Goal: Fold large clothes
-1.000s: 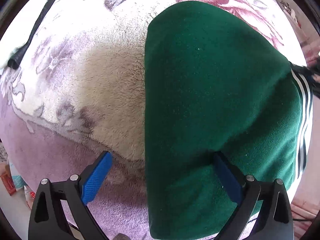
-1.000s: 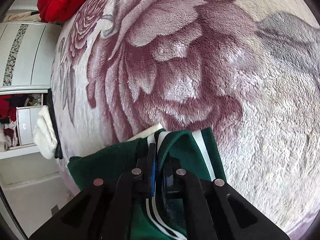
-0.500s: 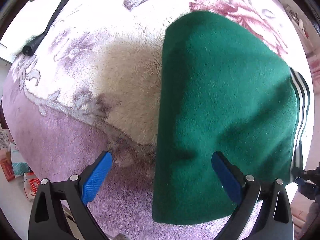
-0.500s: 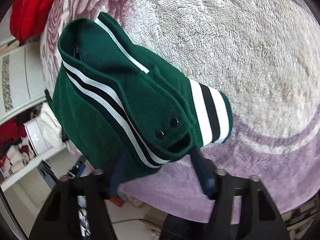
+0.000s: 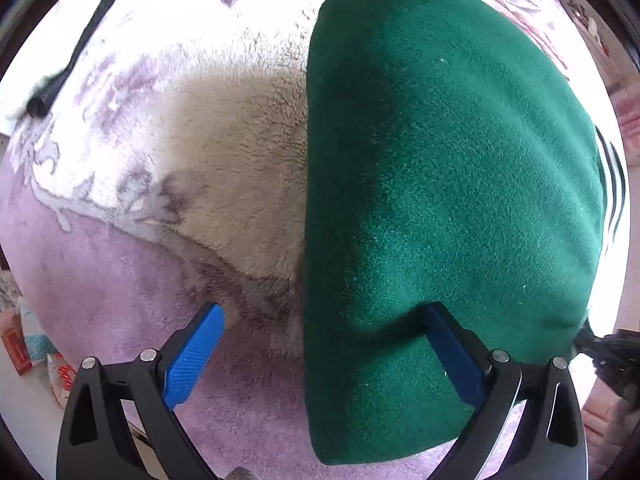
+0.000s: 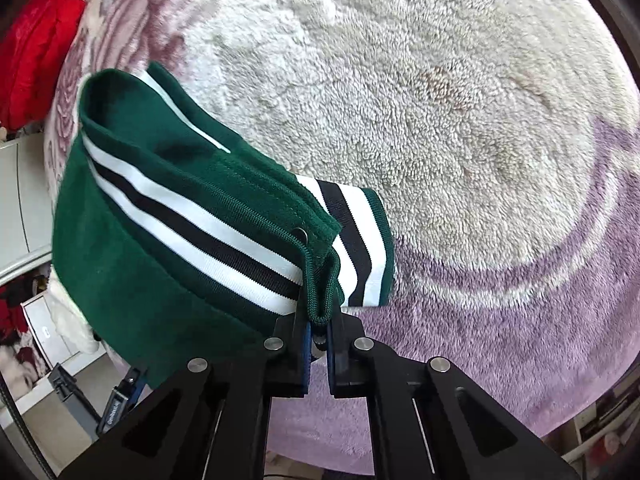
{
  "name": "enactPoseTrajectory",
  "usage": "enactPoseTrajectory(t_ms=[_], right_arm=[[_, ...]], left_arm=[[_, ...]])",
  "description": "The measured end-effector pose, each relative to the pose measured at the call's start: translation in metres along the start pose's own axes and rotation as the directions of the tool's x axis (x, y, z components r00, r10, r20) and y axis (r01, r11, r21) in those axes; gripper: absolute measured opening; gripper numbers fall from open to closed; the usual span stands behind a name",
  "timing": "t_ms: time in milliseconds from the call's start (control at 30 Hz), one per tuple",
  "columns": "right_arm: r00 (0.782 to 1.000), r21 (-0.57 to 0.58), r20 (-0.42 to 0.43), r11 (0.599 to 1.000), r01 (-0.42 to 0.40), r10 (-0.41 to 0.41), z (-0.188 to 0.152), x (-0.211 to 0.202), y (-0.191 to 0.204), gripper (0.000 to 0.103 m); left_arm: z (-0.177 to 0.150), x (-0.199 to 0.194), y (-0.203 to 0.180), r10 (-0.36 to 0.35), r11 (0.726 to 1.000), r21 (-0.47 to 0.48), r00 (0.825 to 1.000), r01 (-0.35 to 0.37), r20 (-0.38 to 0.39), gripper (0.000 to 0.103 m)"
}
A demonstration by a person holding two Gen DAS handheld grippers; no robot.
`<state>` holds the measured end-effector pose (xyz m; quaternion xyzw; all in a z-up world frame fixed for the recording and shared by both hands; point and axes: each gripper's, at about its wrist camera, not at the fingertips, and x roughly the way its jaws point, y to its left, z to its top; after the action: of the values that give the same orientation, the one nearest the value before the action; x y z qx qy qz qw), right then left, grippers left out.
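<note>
Jacket: green fleece jacket (image 5: 448,184) with white and black striped trim is lying folded on the blanket (image 5: 224,148), its smooth back taking up the right half of the left wrist view.
Blanket: plush, cream and purple with a flower print, is spreading under everything.
Left tongs: left tongs (image 5: 324,356) are standing wide open and pointing down; one blue pad is hovering over bare blanket, the other is pressing into the jacket's top, denting the fleece, and nothing is being gripped.
Right tongs: right tongs (image 6: 318,332) are pinching the jacket's zipper edge by the striped hem, jaws nearly together with the fabric between them.
Cuff: striped cuff (image 6: 356,240) is lying just beyond the pinched edge.
Background: red fabric (image 6: 36,52) is sitting at the blanket's far corner.
</note>
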<state>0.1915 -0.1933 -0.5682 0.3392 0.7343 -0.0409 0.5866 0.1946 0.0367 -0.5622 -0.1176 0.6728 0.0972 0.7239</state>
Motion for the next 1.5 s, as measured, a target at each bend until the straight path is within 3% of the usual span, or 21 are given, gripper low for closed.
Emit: enactPoseTrajectory(t_ms=[67, 167, 200, 233, 300, 367, 433, 500, 567, 633, 700, 733, 900, 967, 1000, 1033, 1067, 1133, 1233, 1367, 1500], right_arm=[[0.999, -0.062, -0.042, 0.998, -0.003, 0.0, 0.004, -0.007, 0.007, 0.008], [0.996, -0.146, -0.068, 0.987, -0.073, 0.063, 0.009, -0.031, 0.017, 0.019], [0.997, -0.183, -0.048, 0.981, -0.071, 0.063, 0.015, -0.041, 0.024, 0.039], [0.996, -0.228, -0.023, 0.97, -0.087, 0.084, 0.018, -0.049, 0.029, 0.066], [0.995, -0.316, 0.012, 0.944, -0.094, 0.103, 0.03, -0.059, 0.047, 0.094], [0.993, -0.4, 0.013, 0.911, -0.101, 0.116, 0.042, -0.06, 0.07, 0.094], [0.989, -0.494, -0.005, 0.859, -0.133, 0.15, 0.057, -0.049, 0.093, 0.094], [0.988, -0.554, -0.055, 0.818, -0.153, 0.147, 0.074, -0.033, 0.108, 0.094], [0.985, -0.589, -0.132, 0.79, -0.168, 0.111, 0.095, -0.001, 0.114, 0.094], [0.958, -0.599, -0.264, 0.76, -0.253, 0.111, 0.113, 0.03, 0.111, 0.1], [0.914, -0.557, -0.379, 0.752, -0.352, 0.147, 0.127, 0.047, 0.107, 0.103], [0.895, -0.547, -0.416, 0.741, -0.388, 0.162, 0.132, 0.051, 0.106, 0.103], [0.824, -0.468, -0.498, 0.717, -0.517, 0.27, 0.138, 0.063, 0.126, 0.103], [0.843, -0.48, -0.472, 0.726, -0.492, 0.259, 0.132, 0.068, 0.136, 0.102], [0.84, -0.467, -0.467, 0.729, -0.5, 0.277, 0.131, 0.067, 0.137, 0.095], [0.835, -0.44, -0.46, 0.739, -0.51, 0.303, 0.132, 0.066, 0.136, 0.069], [0.825, -0.402, -0.455, 0.749, -0.527, 0.336, 0.133, 0.062, 0.132, 0.062], [0.829, -0.394, -0.429, 0.752, -0.528, 0.358, 0.129, 0.052, 0.129, 0.05], [0.821, -0.339, -0.403, 0.767, -0.545, 0.405, 0.126, 0.035, 0.126, 0.041], [0.809, -0.3, -0.377, 0.767, -0.567, 0.451, 0.126, 0.011, 0.134, 0.039], [0.799, -0.294, -0.35, 0.752, -0.59, 0.49, 0.132, -0.012, 0.159, 0.038]], left_arm=[[0.0, -0.01, 0.003, -0.003, 1.0, 0.008, 1.0, 0.003, 0.02, 0.103], [-0.002, -0.028, 0.015, -0.034, 0.999, 0.003, 0.998, 0.034, 0.059, 0.103], [-0.001, -0.03, 0.018, -0.053, 0.999, -0.003, 0.996, 0.053, 0.067, 0.103], [-0.001, -0.031, 0.023, -0.07, 0.997, -0.016, 0.995, 0.071, 0.072, 0.103], [0.001, -0.027, 0.03, -0.097, 0.995, -0.026, 0.993, 0.099, 0.071, 0.103], [0.008, -0.018, 0.036, -0.123, 0.992, -0.032, 0.99, 0.125, 0.07, 0.103], [0.013, -0.009, 0.038, -0.207, 0.976, -0.052, 0.976, 0.21, 0.061, 0.103], [0.018, 0.003, 0.039, -0.325, 0.942, -0.074, 0.944, 0.329, 0.058, 0.102], [0.024, 0.015, 0.04, -0.436, 0.895, -0.08, 0.898, 0.44, 0.062, 0.102], [0.028, 0.026, 0.04, -0.524, 0.846, -0.069, 0.848, 0.529, 0.077, 0.102], [0.032, 0.035, 0.036, -0.576, 0.813, -0.058, 0.814, 0.58, 0.075, 0.101], [0.033, 0.039, 0.034, -0.593, 0.8, -0.053, 0.801, 0.598, 0.083, 0.101], [0.033, 0.036, 0.029, -0.621, 0.774, -0.041, 0.771, 0.631, 0.142, 0.1], [0.034, 0.033, 0.032, -0.616, 0.773, -0.059, 0.77, 0.631, 0.164, 0.095], [0.034, 0.031, 0.036, -0.611, 0.774, -0.069, 0.772, 0.629, 0.175, 0.088], [0.033, 0.028, 0.039, -0.608, 0.774, -0.08, 0.773, 0.628, 0.182, 0.085], [0.034, 0.025, 0.041, -0.615, 0.768, -0.083, 0.767, 0.635, 0.183, 0.082], [0.038, 0.021, 0.037, -0.614, 0.772, -0.072, 0.77, 0.632, 0.174, 0.081], [0.049, 0.012, 0.028, -0.609, 0.783, -0.037, 0.778, 0.621, 0.156, 0.081], [0.068, -0.001, 0.021, -0.614, 0.785, 0.009, 0.777, 0.619, 0.141, 0.081], [0.102, -0.015, 0.038, -0.629, 0.776, 0.057, 0.764, 0.628, 0.144, 0.081]])
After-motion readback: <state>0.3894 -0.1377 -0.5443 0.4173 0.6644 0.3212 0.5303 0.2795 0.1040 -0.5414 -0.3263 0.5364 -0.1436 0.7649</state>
